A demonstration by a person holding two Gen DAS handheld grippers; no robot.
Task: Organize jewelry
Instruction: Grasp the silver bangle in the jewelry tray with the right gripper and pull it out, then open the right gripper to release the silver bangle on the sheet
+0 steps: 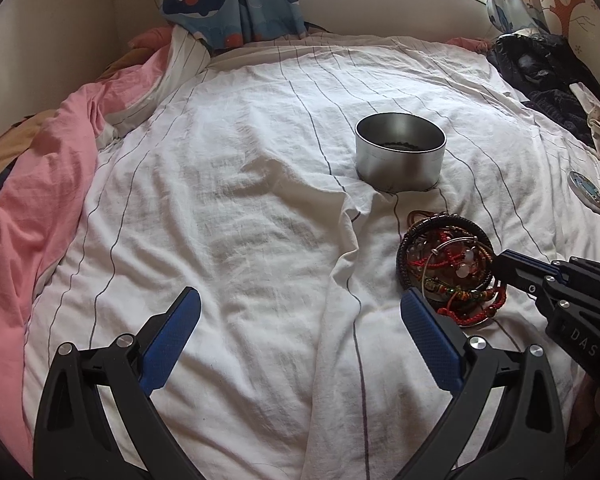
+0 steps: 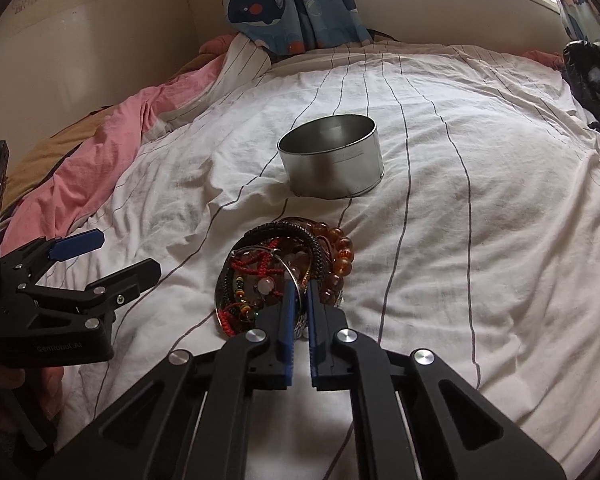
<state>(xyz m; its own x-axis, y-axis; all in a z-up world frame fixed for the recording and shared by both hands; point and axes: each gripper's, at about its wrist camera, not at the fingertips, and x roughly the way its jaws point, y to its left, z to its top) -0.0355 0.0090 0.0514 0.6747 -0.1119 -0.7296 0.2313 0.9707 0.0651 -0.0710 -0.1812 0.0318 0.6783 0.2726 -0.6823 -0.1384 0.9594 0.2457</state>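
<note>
A pile of bracelets (image 1: pixel 448 264) lies on a small metal dish on the white striped bedsheet; it holds red cords, dark leather bands, amber beads (image 2: pixel 342 254) and a thin silver bangle (image 2: pixel 288 270). Behind it stands an open round metal tin (image 1: pixel 400 152), also in the right wrist view (image 2: pixel 332 160), with something dark at its bottom. My left gripper (image 1: pixel 300 312) is open and empty just left of the pile. My right gripper (image 2: pixel 300 286) is closed into the pile, its jaws nearly together around the silver bangle; it shows in the left wrist view (image 1: pixel 504 262).
A pink blanket (image 1: pixel 40 184) is bunched along the bed's left side. Dark clothes (image 1: pixel 540 68) lie at the far right. A small round lid (image 1: pixel 586 192) rests on the sheet to the right. Whale-print curtains (image 2: pixel 292 4) hang behind.
</note>
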